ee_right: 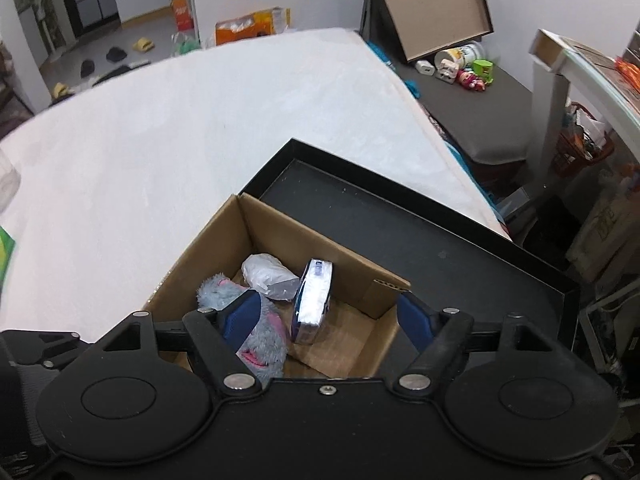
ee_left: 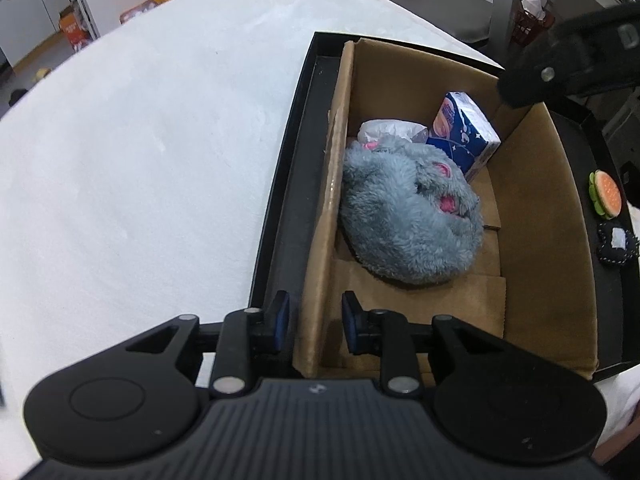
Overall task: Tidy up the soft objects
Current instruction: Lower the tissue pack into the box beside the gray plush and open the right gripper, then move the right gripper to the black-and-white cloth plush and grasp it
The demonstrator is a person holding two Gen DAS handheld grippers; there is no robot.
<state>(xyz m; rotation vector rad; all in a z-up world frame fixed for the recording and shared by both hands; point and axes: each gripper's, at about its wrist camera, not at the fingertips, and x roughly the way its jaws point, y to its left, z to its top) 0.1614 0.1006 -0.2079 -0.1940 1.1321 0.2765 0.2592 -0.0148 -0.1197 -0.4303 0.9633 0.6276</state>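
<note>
Cardboard box [ee_left: 540, 216]: open-topped, brown, standing inside a shallow black tray [ee_left: 280, 184] on a white padded surface [ee_left: 140, 140]. The tray floor shows bare beyond the box in the right wrist view.

Contents of the box:
- Grey plush toy [ee_left: 408, 216], fluffy, with pink patches, lying curled on the box floor against the left wall.
- Blue tissue pack [ee_left: 464, 136], printed wrapper, standing on edge just behind the plush and touching it.
- White crumpled plastic bag [ee_left: 390, 128], in the far corner, beside the tissue pack and behind the plush.

Outside the box, on the tray's right strip: a small burger-shaped soft toy [ee_left: 606, 198] and a dark stitched pad [ee_left: 618, 246], near each other.

Left gripper [ee_left: 316, 322]: blue-padded jaws narrowly parted, straddling the box's near-left wall, one pad outside and one inside; whether the pads press on the cardboard cannot be told.

Right gripper [ee_right: 328, 316]: jaws spread wide and released, nothing between the pads; it hangs above the box, with the plush and tissue pack visible below. In the left wrist view its black body appears at the upper right, over the box's far corner.
</note>
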